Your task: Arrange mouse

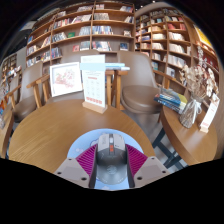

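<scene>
The computer mouse named in the task cannot be made out anywhere in the gripper view; if it is there, it is hidden or outside what the camera takes in, so its place cannot be told. The tongs (108, 160) show only as two short fingers with magenta pads (87, 157), their bases cut off below, and they stand moderately apart with nothing between them but a grey part of the tool's own body. Just ahead of them lies the round, light brown wooden table (60, 125), its far rim curving from one side of the fingers to the other. Beyond that rim stand a white upright sign with red print (93, 82) and, beside it, a framed white poster leaning at a tilt (65, 78); the writing on both is too small to read. Pale wooden chairs (38, 92) stand around them, partly hidden behind the signs. To the right, a second wooden table (190, 135) is cut off by the view, and it carries a stack of books with blue and white covers (176, 99); a tall white object at its far edge is too blurred to name. Along the back, tall wooden bookshelves (95, 30) hold rows of books set face out and spine out, and more shelves (170, 45) at the right hold the same; single titles cannot be told.
</scene>
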